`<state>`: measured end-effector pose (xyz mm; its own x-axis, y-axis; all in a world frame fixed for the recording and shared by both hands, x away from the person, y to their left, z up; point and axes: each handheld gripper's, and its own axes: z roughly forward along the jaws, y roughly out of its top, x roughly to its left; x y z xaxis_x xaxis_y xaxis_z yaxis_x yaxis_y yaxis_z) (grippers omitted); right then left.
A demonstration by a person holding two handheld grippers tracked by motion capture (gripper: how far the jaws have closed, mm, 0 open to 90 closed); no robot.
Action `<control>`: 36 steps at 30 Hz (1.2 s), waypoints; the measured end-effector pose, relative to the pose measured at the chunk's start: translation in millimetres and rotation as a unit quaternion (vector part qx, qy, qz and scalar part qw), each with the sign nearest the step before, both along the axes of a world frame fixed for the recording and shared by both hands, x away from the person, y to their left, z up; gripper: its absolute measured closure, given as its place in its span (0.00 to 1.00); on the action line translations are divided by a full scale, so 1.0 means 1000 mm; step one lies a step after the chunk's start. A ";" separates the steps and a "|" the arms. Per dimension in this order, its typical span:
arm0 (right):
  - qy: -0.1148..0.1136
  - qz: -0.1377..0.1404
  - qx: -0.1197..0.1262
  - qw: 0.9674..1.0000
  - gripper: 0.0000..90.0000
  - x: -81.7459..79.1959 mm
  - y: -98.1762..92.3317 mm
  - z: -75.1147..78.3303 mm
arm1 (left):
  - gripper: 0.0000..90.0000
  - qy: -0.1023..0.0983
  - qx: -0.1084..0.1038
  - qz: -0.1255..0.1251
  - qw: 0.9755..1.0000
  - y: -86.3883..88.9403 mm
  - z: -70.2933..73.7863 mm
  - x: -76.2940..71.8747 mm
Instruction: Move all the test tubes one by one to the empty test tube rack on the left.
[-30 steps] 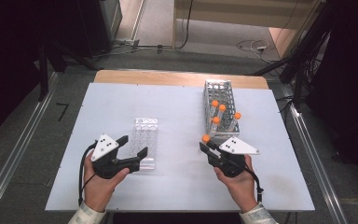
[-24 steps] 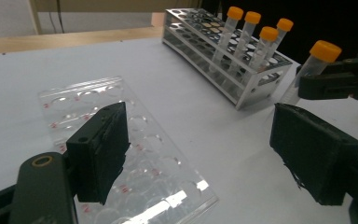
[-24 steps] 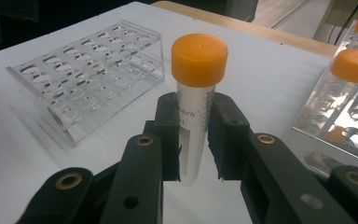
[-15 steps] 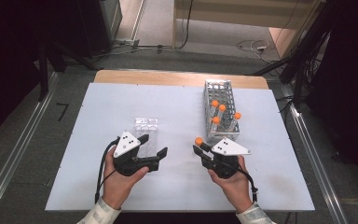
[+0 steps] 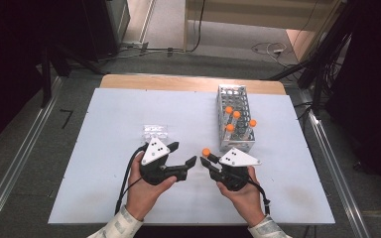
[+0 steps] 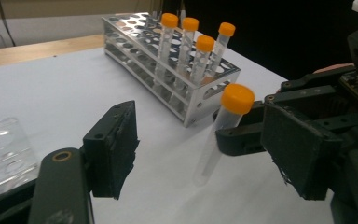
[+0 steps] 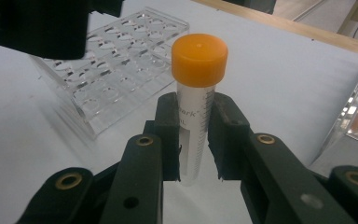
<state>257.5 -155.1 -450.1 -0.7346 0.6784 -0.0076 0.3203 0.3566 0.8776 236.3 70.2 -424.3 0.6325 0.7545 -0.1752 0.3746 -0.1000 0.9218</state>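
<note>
My right gripper (image 5: 207,161) is shut on a clear tube with an orange cap (image 5: 206,152), held upright above the white table. In the right gripper view the two pads clamp the tube (image 7: 196,98) below its cap. My left gripper (image 5: 183,152) points right toward that tube, and its jaws have just been closing. In the left gripper view the tube (image 6: 216,135) stands in the gap between its pads (image 6: 114,149), which do not touch it. A metal rack (image 5: 234,96) with several orange-capped tubes (image 5: 236,114) stands behind the right gripper.
A clear plastic rack (image 5: 155,132) lies on the table (image 5: 109,114) just behind the left gripper; it appears too in the right gripper view (image 7: 116,65). The table's wooden far edge (image 5: 178,82) runs behind both racks.
My left hand has moved right, away from the clear plastic rack and toward the right gripper, and its jaws stand narrower. The right gripper keeps the tube almost in place.
</note>
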 end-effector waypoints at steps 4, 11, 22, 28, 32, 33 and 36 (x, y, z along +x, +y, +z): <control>0.002 0.005 -0.002 1.000 0.81 -0.001 0.004 -0.001 | 0.38 0.001 0.000 -0.011 1.000 -0.009 -0.001 0.003; 0.002 0.014 -0.002 1.000 0.81 -0.002 0.008 -0.002 | 0.48 0.002 0.005 -0.025 1.000 -0.021 -0.003 0.008; 0.006 0.018 0.001 1.000 0.81 -0.004 0.010 -0.001 | 0.68 0.000 0.010 -0.036 0.999 -0.026 -0.007 0.011; 0.005 0.017 0.001 1.000 0.81 -0.003 0.010 -0.001 | 0.77 -0.004 0.014 -0.040 0.999 -0.027 -0.007 0.011; 0.006 0.017 0.002 1.000 0.81 -0.003 0.010 -0.001 | 0.78 -0.013 0.020 -0.039 0.999 -0.027 -0.006 0.010; 0.006 0.016 0.003 1.000 0.81 -0.004 0.010 -0.001 | 0.78 -0.014 0.021 -0.039 0.999 -0.027 -0.006 0.009; 0.006 0.018 0.009 1.000 0.72 -0.004 0.010 0.000 | 0.78 -0.014 0.014 -0.041 0.999 -0.025 -0.004 0.009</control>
<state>253.1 -144.7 -450.5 -0.7586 0.6514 0.0130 0.3179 0.3526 0.8801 245.6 45.1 -428.7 0.6961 0.7049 -0.1365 0.3387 -0.1548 0.9281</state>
